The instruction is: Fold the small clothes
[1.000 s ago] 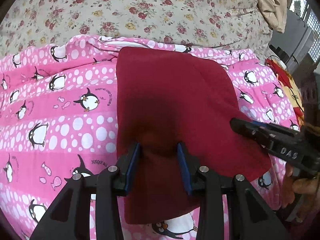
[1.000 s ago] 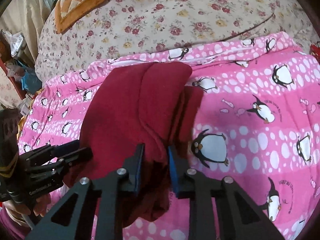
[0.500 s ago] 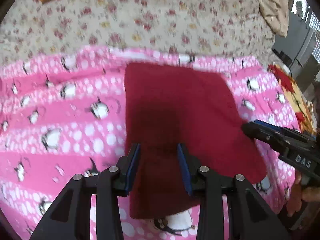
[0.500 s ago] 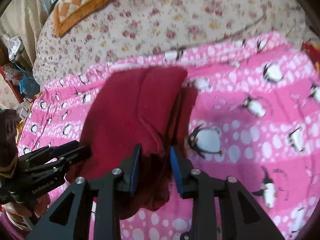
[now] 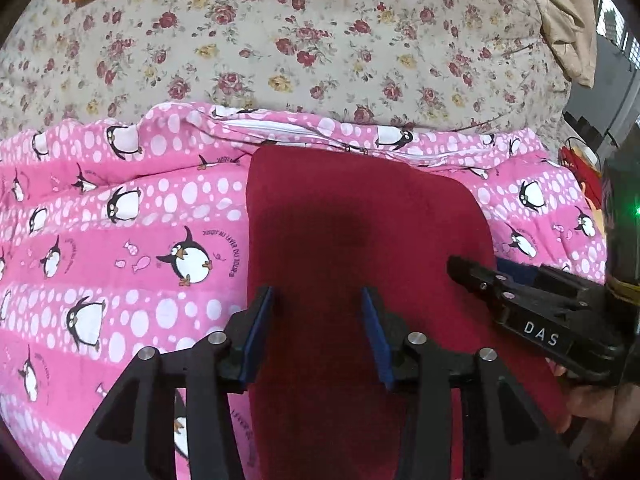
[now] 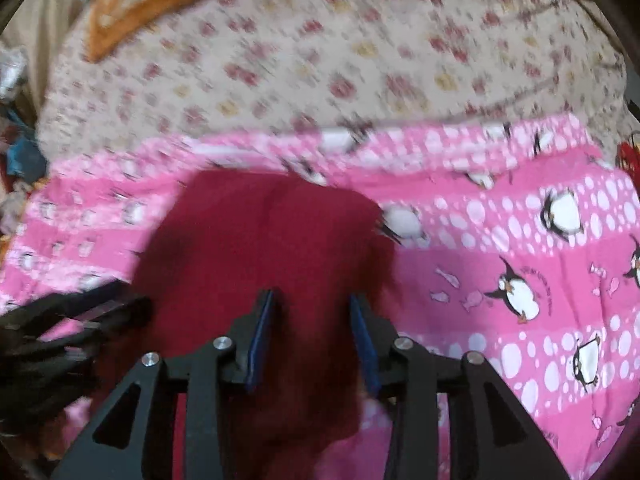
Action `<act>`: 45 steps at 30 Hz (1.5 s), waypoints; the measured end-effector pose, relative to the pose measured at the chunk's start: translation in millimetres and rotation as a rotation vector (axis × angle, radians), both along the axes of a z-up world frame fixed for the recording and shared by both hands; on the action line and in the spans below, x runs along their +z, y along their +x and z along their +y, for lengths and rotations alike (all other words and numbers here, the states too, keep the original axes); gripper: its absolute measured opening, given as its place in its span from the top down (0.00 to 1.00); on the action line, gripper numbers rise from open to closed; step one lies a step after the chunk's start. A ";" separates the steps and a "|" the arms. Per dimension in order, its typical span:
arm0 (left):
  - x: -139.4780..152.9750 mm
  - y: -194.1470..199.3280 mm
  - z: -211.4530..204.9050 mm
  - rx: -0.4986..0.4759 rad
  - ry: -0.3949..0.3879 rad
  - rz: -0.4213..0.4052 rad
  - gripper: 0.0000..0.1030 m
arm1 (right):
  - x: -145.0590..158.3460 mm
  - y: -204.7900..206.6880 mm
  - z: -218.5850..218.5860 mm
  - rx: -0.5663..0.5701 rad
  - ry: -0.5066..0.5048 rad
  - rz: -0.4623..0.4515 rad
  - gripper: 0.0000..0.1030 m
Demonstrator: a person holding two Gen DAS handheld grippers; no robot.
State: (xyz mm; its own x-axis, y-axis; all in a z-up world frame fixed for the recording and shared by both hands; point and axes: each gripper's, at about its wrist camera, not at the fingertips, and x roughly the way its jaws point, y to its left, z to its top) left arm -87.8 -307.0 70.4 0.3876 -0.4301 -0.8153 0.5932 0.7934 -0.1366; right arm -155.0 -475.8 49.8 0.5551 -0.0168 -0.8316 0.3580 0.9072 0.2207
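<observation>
Both hand-held grippers let go of the folded red garment

Left wrist view: the left hand-held gripper, clamped on a fold a second ago, now stands wide open and empty above the red garment, which lies flat on the penguin blanket directly ahead; the fold looks set. To its right, "DAS" shows on the right hand-held gripper. Blanket lettering is too small to read.
Right wrist view, blurred: the right hand-held gripper also opens, holding nothing, with the garment under and ahead.
</observation>
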 end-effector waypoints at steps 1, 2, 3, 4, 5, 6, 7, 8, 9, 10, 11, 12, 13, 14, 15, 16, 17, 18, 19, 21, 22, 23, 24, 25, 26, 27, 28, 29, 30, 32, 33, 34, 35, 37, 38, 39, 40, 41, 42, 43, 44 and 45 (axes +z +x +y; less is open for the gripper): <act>-1.2 0.5 -1.2 0.000 0.003 -0.004 0.75 | -5.1 -3.9 -6.3 -0.024 0.039 -0.022 0.58; -1.9 -0.2 -2.5 -0.003 0.006 -0.011 0.75 | -5.8 -5.9 -8.1 -0.029 0.052 -0.025 0.57; -1.9 -1.2 -3.4 -0.004 0.011 -0.018 0.75 | -4.6 -7.6 -8.4 -0.028 0.056 -0.024 0.57; -1.8 -1.9 -3.6 0.002 0.003 -0.029 0.75 | 0.4 -11.6 -6.2 -0.022 0.046 -0.021 0.57; -1.7 -2.2 -3.0 0.002 0.003 -0.030 0.75 | 5.0 -15.0 -3.7 -0.017 0.034 -0.022 0.57; -1.7 -2.0 -2.2 0.003 -0.001 -0.026 0.75 | 10.5 -19.2 -0.5 -0.011 0.019 -0.025 0.57; -2.0 -2.2 -2.2 0.006 -0.008 -0.020 0.75 | 19.7 -26.4 4.8 -0.001 0.000 -0.035 0.57; -2.2 -1.7 -0.7 0.008 -0.013 -0.017 0.75 | 24.9 -32.0 8.3 0.006 -0.004 -0.045 0.57; -2.4 -1.9 0.3 0.011 -0.018 -0.014 0.75 | 29.5 -38.3 12.1 0.014 -0.006 -0.056 0.57; -2.8 -2.6 0.7 0.013 -0.021 -0.015 0.75 | 31.7 -44.7 17.4 0.026 -0.012 -0.055 0.57; -2.9 -3.5 1.0 0.015 -0.021 -0.018 0.75 | 29.4 -47.0 21.2 0.033 -0.021 -0.040 0.57; -2.9 -4.6 0.9 0.014 -0.019 -0.024 0.75 | 22.2 -47.4 25.5 0.044 -0.036 -0.009 0.56; -2.8 -5.9 0.7 0.014 -0.017 -0.029 0.75 | 15.2 -45.7 27.6 0.053 -0.034 0.007 0.55; -2.6 -6.8 1.7 0.015 -0.016 -0.030 0.75 | 10.1 -44.2 28.2 0.054 -0.019 0.011 0.53; -1.8 -7.3 3.7 0.018 -0.022 -0.020 0.74 | 6.1 -44.5 28.0 0.050 -0.006 0.013 0.51; -0.7 -6.8 6.8 0.020 -0.033 -0.004 0.74 | 6.3 -44.9 28.8 0.046 -0.011 0.011 0.50; 1.2 -5.9 11.6 0.022 -0.053 0.027 0.74 | 9.9 -45.8 29.0 0.052 -0.015 0.009 0.50; 3.0 -4.8 17.0 0.020 -0.080 0.060 0.73 | 12.4 -47.1 28.5 0.055 -0.014 0.006 0.50; 4.4 -3.8 22.9 0.013 -0.112 0.091 0.69 | 17.2 -49.6 26.8 0.055 -0.005 -0.009 0.48; 4.7 -2.2 36.2 -0.004 -0.186 0.145 0.62 | 26.1 -58.3 17.8 0.032 0.029 -0.057 0.42; 3.5 -1.2 41.8 -0.004 -0.213 0.160 0.59 | 26.9 -59.6 14.7 0.023 0.039 -0.069 0.34; 1.8 0.6 47.4 -0.001 -0.242 0.177 0.57 | 27.4 -61.3 8.6 0.007 0.058 -0.087 0.29; -0.8 3.3 52.5 -0.002 -0.273 0.199 0.55 | 26.0 -62.4 1.6 -0.004 0.085 -0.103 0.27; -3.3 5.4 55.0 -0.003 -0.295 0.219 0.53 | 23.9 -61.8 -1.9 -0.006 0.105 -0.108 0.25; -7.3 9.1 57.1 -0.004 -0.320 0.250 0.52 | 19.1 -59.9 -6.9 -0.004 0.146 -0.110 0.24; -11.6 13.1 57.5 -0.001 -0.336 0.277 0.51 | 14.3 -56.3 -9.3 -0.002 0.173 -0.106 0.23; -16.0 15.6 57.0 0.004 -0.344 0.297 0.50 | 6.3 -50.8 -11.8 0.004 0.204 -0.089 0.22; -21.8 17.8 55.0 0.006 -0.346 0.312 0.49 | 1.1 -46.4 -12.2 0.015 0.222 -0.084 0.22; -25.8 18.9 52.3 0.003 -0.340 0.317 0.48 | -2.6 -43.5 -11.5 0.025 0.233 -0.083 0.22; -34.3 20.6 44.4 -0.005 -0.319 0.320 0.46 | -13.0 -32.6 -11.3 0.043 0.264 -0.083 0.22; -36.6 21.0 42.6 -0.008 -0.319 0.323 0.43 | -17.7 -28.2 -12.3 0.045 0.281 -0.085 0.21; -39.1 21.7 40.6 -0.010 -0.321 0.327 0.41 | -22.7 -24.4 -13.9 0.045 0.306 -0.094 0.21; -41.2 22.5 38.5 -0.012 -0.320 0.331 0.41 | -25.2 -22.4 -15.0 0.042 0.319 -0.103 0.19; -44.2 23.8 36.3 -0.013 -0.319 0.341 0.40 | -28.6 -17.4 -15.9 0.044 0.334 -0.121 0.18; -45.2 24.0 35.7 -0.012 -0.320 0.346 0.40 | -28.9 -14.7 -14.9 0.049 0.331 -0.122 0.18; -45.0 23.5 35.1 -0.011 -0.314 0.342 0.41 | -27.9 -14.0 -13.8 0.050 0.326 -0.120 0.19; -44.2 22.4 35.0 -0.013 -0.307 0.333 0.45 | -26.0 -12.8 -11.4 0.050 0.314 -0.116 0.26; -42.1 19.9 34.3 -0.017 -0.298 0.316 0.47 | -23.3 -12.5 -10.4 0.047 0.305 -0.120 0.37; -38.7 16.5 34.2 -0.021 -0.288 0.294 0.52 | -20.0 -12.7 -10.4 0.044 0.299 -0.129 0.42; -36.2 14.5 34.1 -0.026 -0.283 0.281 0.57 | -15.2 -14.5 -9.2 0.039 0.294 -0.137 0.48; -31.4 11.1 35.4 -0.035 -0.276 0.264 0.60 | -11.4 -16.4 -8.3 0.037 0.291 -0.139 0.51; -26.6 8.4 37.4 -0.041 -0.274 0.257 0.64 | -6.4 -18.2 -6.7 0.039 0.286 -0.142 0.53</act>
State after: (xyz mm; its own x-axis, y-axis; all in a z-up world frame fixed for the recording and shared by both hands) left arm -79.3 -269.6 43.8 0.1634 -0.6567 -0.7362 0.5426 0.6831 -0.4889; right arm -173.2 -482.5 43.4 0.6618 0.2302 -0.7134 0.2715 0.8135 0.5144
